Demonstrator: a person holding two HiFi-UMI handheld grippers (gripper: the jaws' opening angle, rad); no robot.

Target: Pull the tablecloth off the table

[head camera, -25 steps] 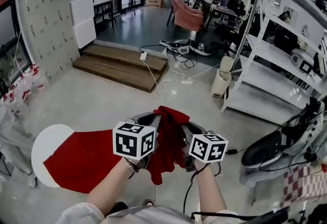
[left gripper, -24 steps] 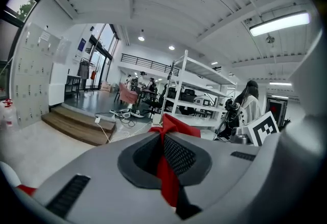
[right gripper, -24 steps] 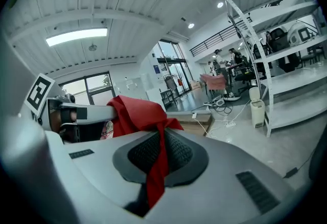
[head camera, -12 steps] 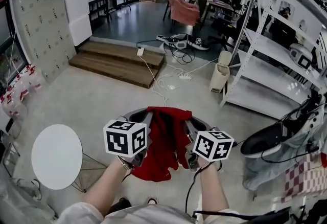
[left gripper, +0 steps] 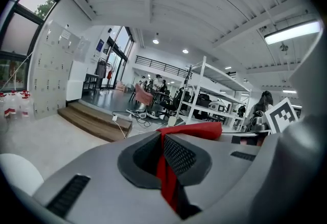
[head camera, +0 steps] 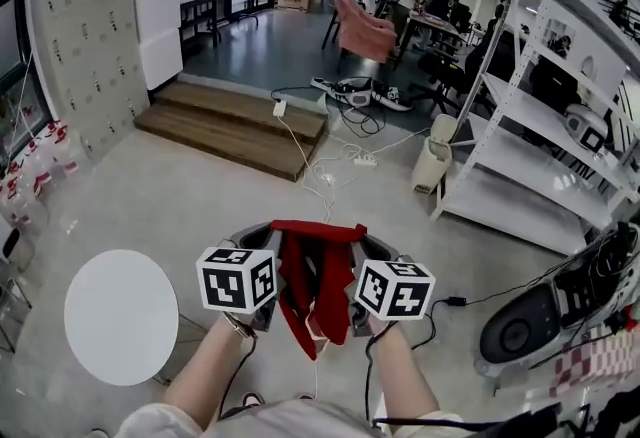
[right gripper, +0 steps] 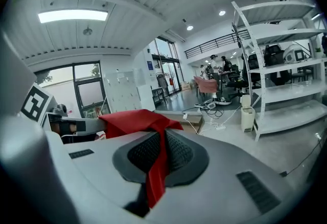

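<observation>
Now the red tablecloth [head camera: 315, 281] hangs bunched and creased between both hands, off the round white table [head camera: 120, 316] at near left. The left gripper [left gripper: 163, 159] and right gripper [right gripper: 159, 154] each clamp a fold; only their own views show it pinched between dark pads.

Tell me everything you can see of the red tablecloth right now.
The red tablecloth is thin, soft-looking fabric, plain and bunched. Its top edge stretches as a band between the left gripper and the right gripper, each shut on a pinched fold. The rest hangs in loose folds between the person's forearms, in the air, apart from the round white table at the left.
</observation>
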